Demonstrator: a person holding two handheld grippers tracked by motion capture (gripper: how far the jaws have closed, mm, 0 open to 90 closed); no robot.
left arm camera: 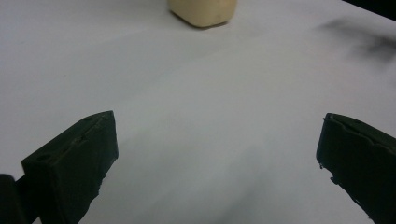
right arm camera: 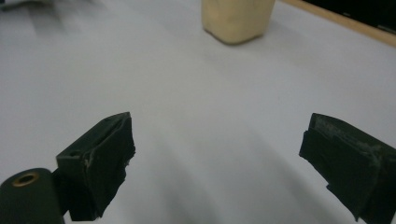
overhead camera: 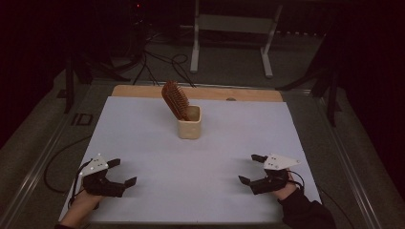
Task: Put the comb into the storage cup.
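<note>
we see a white matte sheet [overhead camera: 200,157] covering most of a light wooden tabletop [overhead camera: 143,90], smooth and flat, bare wood showing as a strip along the upper edge. at centre, slightly above the middle of the high view, stands a cream squarish cup with rounded corners [overhead camera: 189,123], looks like ceramic or plastic, cannot tell which. a reddish-brown wooden hairbrush [overhead camera: 175,99] sits in it, bristled head up, leaning toward the upper left of the frame.

the left gripper [overhead camera: 123,172], black with a grey three-cornered plate on top, sits at lower left of the high view, held in a hand [overhead camera: 82,206]; jaws spread wide, nothing between them. the right gripper [overhead camera: 250,169], same build, sits at lower right, held by a hand in a dark sleeve [overhead camera: 305,212]; jaws also spread apart and empty.

in the left gripper view the cup [left arm camera: 203,11] is at the top edge, centre, well apart from the blocky black rubbery jaws at bottom left and right. in the right gripper view the cup [right arm camera: 237,19] is at top centre, also well apart from the jaws, whose pads look chipped and rough at the edges. dark floor with cables [overhead camera: 157,62] lies beyond the table, at the top of the high view.
</note>
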